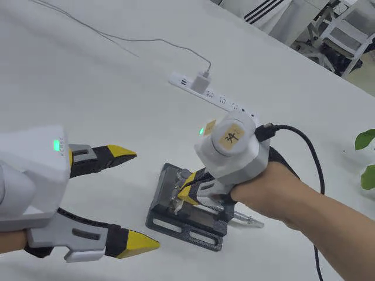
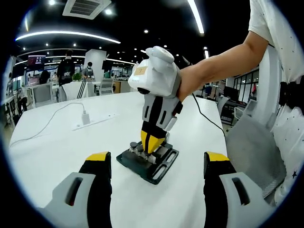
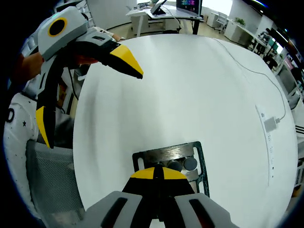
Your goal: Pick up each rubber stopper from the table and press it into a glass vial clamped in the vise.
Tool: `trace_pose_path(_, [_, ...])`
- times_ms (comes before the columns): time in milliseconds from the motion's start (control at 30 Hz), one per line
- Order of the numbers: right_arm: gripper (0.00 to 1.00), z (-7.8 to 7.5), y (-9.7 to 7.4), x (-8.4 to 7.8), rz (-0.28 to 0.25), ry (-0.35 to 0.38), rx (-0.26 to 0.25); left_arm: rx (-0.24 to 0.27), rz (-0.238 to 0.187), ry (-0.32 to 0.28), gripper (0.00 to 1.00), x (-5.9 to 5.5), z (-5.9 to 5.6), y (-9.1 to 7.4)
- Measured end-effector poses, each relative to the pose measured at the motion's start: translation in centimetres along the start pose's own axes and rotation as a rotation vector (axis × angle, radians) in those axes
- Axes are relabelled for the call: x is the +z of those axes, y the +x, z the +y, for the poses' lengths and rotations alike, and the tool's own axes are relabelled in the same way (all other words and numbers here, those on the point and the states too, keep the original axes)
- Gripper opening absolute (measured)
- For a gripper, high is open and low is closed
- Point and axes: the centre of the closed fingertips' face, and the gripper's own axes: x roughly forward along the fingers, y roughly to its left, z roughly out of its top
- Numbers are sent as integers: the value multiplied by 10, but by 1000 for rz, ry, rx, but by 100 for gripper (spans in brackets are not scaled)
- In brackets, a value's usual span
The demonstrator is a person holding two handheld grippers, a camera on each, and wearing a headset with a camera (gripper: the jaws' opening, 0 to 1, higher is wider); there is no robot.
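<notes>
A dark metal vise (image 1: 176,221) sits on the white table, also in the left gripper view (image 2: 159,167). My right gripper (image 1: 187,193) points straight down into its clamp, jaws shut. In the right gripper view those yellow tips (image 3: 159,173) meet over the vise (image 3: 164,156), beside two round grey tops (image 3: 190,164) held in the clamp. Whatever lies under the tips is hidden. My left gripper (image 1: 136,198) hovers open to the left of the vise with nothing between its fingers; in its own view (image 2: 156,159) the right gripper (image 2: 152,140) stands over the vise.
A white power strip (image 1: 214,96) with a plugged charger and cable lies beyond the vise, also in the left gripper view (image 2: 92,123). A black cable (image 1: 304,146) trails from the right gripper. Plant leaves (image 1: 366,140) poke in at the right. Chairs stand past the table's far edge.
</notes>
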Motion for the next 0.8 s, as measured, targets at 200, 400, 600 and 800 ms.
trace_pose_path(200, [0,-1,-2,-1,-68,25,-8,11,10,14,78,3,-3,-8])
trace_pose_path(400, [0,1,-2,0,-113,45,-28,21,17,15,78,5,-6,-12])
trace_pose_path(600, [2,3,-4,1,-162,71,-40,23,31,26,79,6,-11,-14])
trace_pose_path(800, [3,1,-15,-1,-214,73,-76,30,46,36,79,6,-12,-16])
